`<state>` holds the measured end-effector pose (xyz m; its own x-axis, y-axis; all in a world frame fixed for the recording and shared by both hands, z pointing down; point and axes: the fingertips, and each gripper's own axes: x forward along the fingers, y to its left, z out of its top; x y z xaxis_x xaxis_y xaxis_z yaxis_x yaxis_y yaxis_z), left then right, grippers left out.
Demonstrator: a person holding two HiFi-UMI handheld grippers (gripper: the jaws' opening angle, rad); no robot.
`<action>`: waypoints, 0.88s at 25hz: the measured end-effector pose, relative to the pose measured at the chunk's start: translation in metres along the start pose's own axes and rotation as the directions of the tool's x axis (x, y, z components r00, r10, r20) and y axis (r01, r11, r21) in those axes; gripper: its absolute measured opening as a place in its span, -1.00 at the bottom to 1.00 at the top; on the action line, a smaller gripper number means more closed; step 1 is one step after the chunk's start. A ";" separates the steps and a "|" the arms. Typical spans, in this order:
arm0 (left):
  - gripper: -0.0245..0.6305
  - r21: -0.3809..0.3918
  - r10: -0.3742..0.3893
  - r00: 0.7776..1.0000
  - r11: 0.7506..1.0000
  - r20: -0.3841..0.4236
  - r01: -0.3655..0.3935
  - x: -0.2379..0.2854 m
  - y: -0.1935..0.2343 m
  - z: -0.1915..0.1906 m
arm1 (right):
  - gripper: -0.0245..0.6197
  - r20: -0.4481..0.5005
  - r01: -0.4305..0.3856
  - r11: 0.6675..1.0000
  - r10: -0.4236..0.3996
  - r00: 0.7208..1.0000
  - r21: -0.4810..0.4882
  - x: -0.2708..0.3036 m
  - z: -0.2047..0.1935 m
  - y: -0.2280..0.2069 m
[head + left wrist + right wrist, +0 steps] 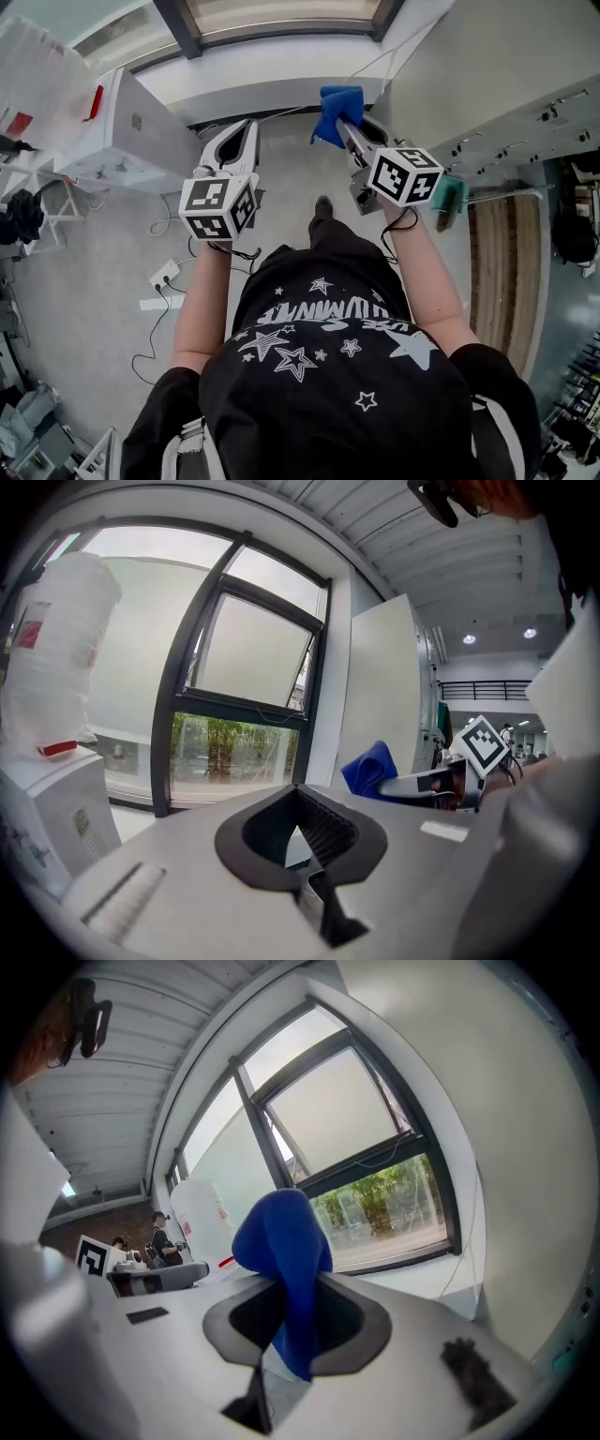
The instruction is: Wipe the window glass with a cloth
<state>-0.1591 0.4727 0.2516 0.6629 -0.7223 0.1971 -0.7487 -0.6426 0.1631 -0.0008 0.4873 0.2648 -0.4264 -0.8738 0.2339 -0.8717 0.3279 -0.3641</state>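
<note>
A blue cloth [336,105] is clamped in my right gripper [343,124], which is shut on it and points at the sill below the window glass [281,11]. In the right gripper view the cloth [281,1241] bulges up out of the jaws of the right gripper [295,1321], with the window glass [347,1119] beyond. My left gripper [232,133] is held level beside it, to the left. Its own view shows the left gripper [300,834] shut with nothing in it, the dark-framed glass [248,658] ahead and the cloth [367,769] off to the right.
A white cabinet [122,131] stands at the left under the window, with a tall white wrapped roll [52,658] on it. A white wall panel [469,66] closes the right side. A power strip [164,274] and cables lie on the floor at the left.
</note>
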 end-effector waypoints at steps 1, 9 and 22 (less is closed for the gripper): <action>-0.90 -0.007 0.004 1.000 1.000 -0.006 -0.005 0.004 0.002 -0.002 | -0.70 -0.014 0.000 1.000 0.000 1.000 0.000 0.003 -0.003 -0.005; -0.90 0.005 0.083 0.996 0.997 -0.028 -0.083 0.047 0.038 0.001 | -0.70 -0.041 -0.030 1.000 0.030 0.999 0.000 0.067 0.011 -0.051; -0.90 -0.014 0.183 0.983 0.983 -0.028 -0.184 0.197 0.110 0.049 | -0.70 -0.066 -0.128 0.992 0.129 0.989 0.021 0.209 0.093 -0.153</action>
<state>-0.1104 0.2479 0.2612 0.5141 -0.8202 0.2508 -0.8577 -0.4954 0.1379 0.0661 0.2210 0.2858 -0.5502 -0.7984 0.2445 -0.8050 0.4293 -0.4094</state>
